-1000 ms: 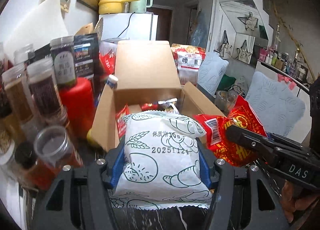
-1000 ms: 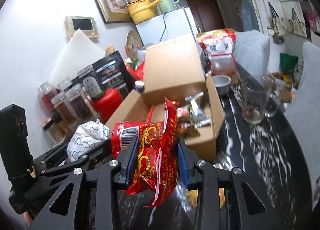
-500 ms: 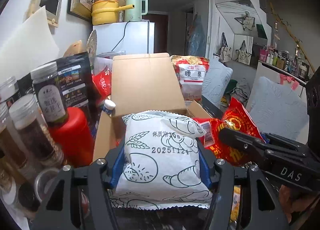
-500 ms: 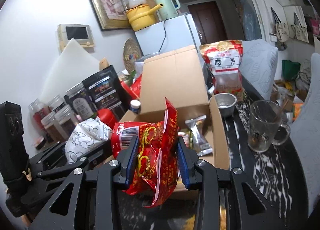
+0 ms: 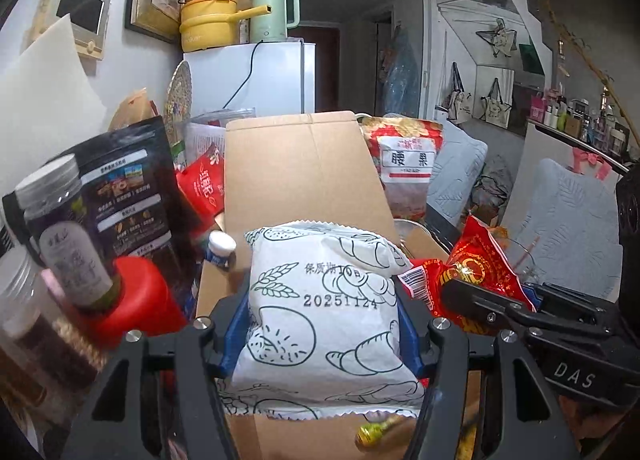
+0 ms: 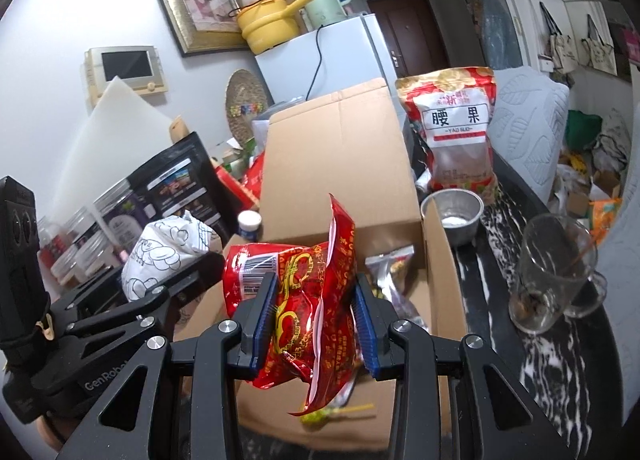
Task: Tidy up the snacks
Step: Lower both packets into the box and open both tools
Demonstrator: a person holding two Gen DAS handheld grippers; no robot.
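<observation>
Cluttered black marble table (image 6: 532, 344); white fridge (image 6: 320, 60)

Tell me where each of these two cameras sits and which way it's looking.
Left wrist view: sits on the left tongs, looking along them at the white pastry bag they grip, over the open cardboard box; the right tongs show at right.
Right wrist view: sits on the right tongs, which grip the red snack bag, facing the same box; the left tongs show at left.
Shared: box, both bags, cashew bag, fridge.
</observation>
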